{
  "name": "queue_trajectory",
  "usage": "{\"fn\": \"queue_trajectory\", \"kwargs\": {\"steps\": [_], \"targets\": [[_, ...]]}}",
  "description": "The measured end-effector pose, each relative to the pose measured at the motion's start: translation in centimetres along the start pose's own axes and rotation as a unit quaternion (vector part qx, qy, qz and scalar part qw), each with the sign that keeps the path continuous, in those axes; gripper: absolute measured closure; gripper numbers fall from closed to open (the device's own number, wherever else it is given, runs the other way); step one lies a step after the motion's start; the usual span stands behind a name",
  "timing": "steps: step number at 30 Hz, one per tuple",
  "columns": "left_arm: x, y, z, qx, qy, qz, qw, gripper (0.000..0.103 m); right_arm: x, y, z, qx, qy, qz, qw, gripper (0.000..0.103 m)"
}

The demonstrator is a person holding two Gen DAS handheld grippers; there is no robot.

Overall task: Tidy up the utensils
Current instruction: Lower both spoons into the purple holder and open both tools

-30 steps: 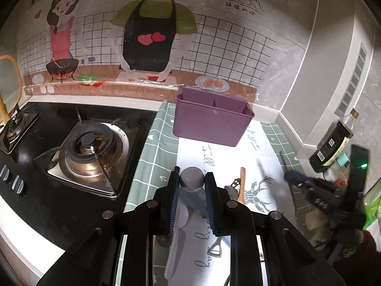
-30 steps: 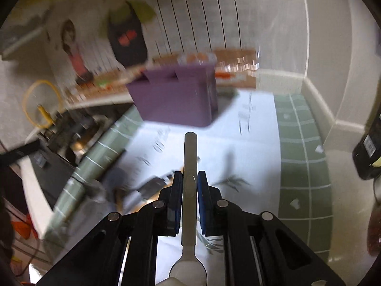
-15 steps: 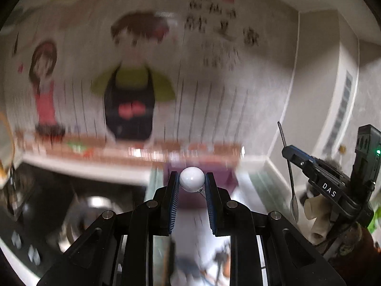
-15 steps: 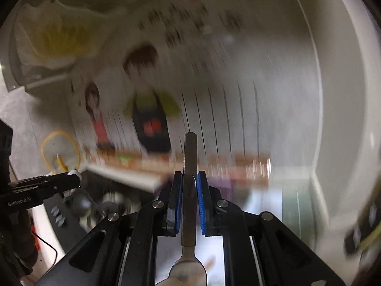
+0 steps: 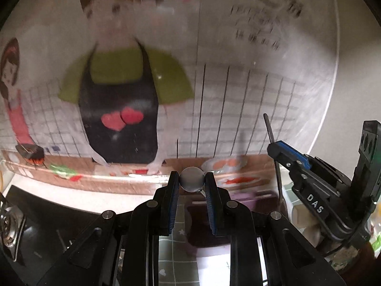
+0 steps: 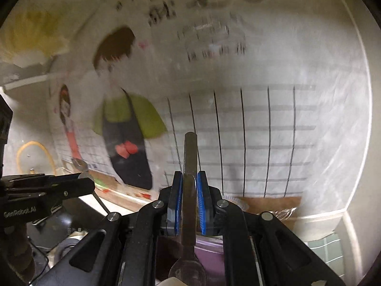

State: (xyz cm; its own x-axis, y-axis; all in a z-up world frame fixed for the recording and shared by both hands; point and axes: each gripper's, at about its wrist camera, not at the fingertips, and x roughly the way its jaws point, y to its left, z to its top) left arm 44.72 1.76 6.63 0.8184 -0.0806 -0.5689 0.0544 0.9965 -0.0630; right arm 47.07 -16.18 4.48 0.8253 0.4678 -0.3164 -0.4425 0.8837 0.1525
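1. The left tongs (image 5: 192,183) squeeze a round grey knob (image 5: 192,182); what hangs from it is hidden.
2. The purple box (image 5: 204,224) sits on the worktop (image 5: 177,257), below both tongs.
3. The right tongs (image 6: 189,191) grip a spoon (image 6: 189,190) by its handle, bowl end toward the camera.

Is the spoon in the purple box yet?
No, it is out. The right claw is shut on the spoon, above the purple box.
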Motion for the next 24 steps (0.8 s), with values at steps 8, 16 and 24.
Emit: {"fn": "queue_trajectory", "kwargs": {"steps": [8,16,24], "targets": [[5.1,-1.1,-2.6,0.025,0.043,-0.021,0.9985,0.080,4.2,-1.9,-2.8,0.024,0.053,-0.017,0.998,0.092],[5.9,-2.4,-3.2,0.023,0.068,-0.056,0.9959,0.056,4.8,-2.8,-4.8,0.034,0.118,0.009,0.992,0.087],[-1.9,-2.0,-2.7,-0.024,0.032,-0.053,0.9978,0.053,-3.2,-1.8,-1.9,0.023,0.094,0.032,0.995,0.084]]}}
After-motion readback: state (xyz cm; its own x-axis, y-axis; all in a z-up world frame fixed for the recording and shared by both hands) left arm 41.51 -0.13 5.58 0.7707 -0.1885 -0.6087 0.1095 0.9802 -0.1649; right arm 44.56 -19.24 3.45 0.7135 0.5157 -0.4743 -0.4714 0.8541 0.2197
